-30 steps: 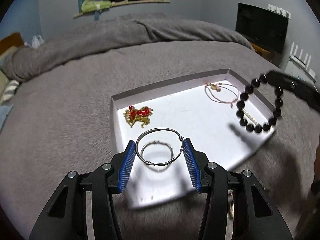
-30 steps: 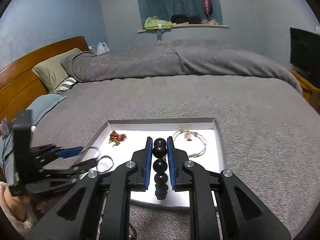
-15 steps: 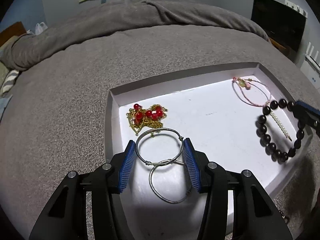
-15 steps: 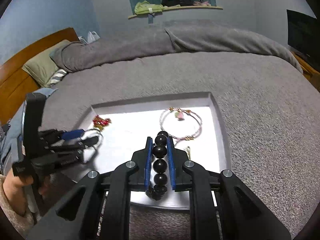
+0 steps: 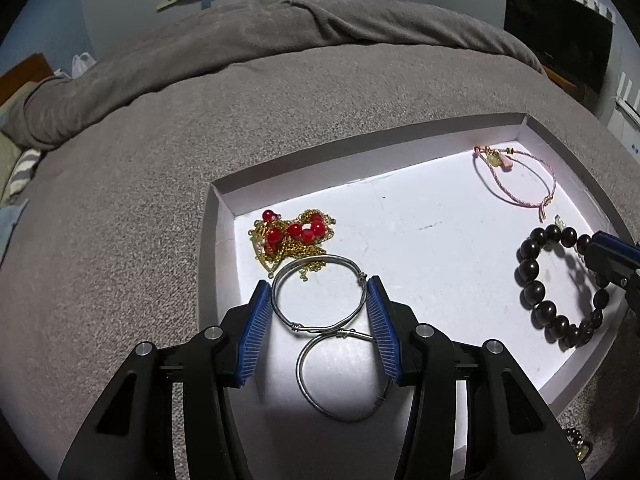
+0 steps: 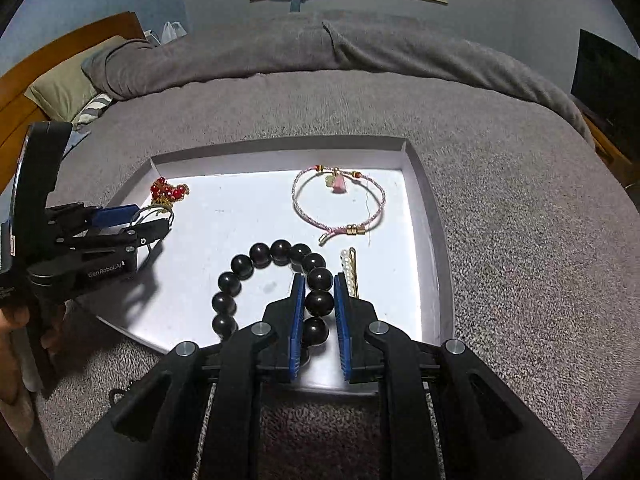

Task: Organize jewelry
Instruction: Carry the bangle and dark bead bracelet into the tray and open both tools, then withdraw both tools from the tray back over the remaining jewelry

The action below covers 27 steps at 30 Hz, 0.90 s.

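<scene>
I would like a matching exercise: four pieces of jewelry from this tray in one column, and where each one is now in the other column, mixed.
1. silver hoops
2. black bead bracelet
3. pink cord bracelet
4. red bead chain

A. free, far right tray corner
B. between left gripper jaws
C. between right gripper jaws
D. heaped, far left corner

Pairs: 1-B, 2-C, 3-A, 4-D

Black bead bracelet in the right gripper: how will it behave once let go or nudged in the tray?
The black bead bracelet likely drapes rather than holds shape: its free loop sags onto the white tray beside the right gripper. The glossy round beads may slip or roll slightly. It probably settles flat, being strung.
</scene>
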Motion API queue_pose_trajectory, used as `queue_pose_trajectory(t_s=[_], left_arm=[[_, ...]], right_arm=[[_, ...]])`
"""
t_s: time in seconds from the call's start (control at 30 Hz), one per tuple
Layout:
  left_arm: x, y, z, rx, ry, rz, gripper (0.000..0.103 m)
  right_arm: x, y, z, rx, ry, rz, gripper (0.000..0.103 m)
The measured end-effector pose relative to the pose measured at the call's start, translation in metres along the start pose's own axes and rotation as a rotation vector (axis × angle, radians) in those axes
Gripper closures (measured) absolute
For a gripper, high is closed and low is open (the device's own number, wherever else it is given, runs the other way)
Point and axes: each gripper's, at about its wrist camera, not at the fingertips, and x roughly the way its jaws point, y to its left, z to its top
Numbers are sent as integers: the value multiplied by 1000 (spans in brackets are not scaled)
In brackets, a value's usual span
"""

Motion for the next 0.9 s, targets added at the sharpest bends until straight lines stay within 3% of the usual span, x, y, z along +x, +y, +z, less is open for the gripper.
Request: queue_pose_trajectory(t_s=[0.4, 0.47, 0.53, 0.6, 0.67, 0.8, 0.87, 0.9], left_arm=[[0, 1, -5, -3, -5, -14, 52], [-2, 1, -6, -6, -6, -18, 52], [-6, 0, -7, -9, -15, -18, 50], [-16, 0, -8, -14, -39, -23, 49], [-25, 0, -10, -25, -57, -35, 42], [-44, 3, -17, -53, -88, -61, 37], [-53, 5, -22, -65, -98, -66, 27], [-56, 7, -23, -68, -104, -64, 25]], right_arm=[[-4, -4, -1, 10, 7, -8, 86], [-5, -5, -1, 17, 7, -7, 81], [-7, -6, -1, 24, 1, -2, 65], [-12, -7, 0, 28, -12, -2, 65], [-18, -8, 1, 33, -23, -1, 64], [-32, -9, 2, 46, -52, -7, 54], [-40, -10, 2, 52, -64, -8, 50], [-43, -10, 2, 56, -69, -7, 43]])
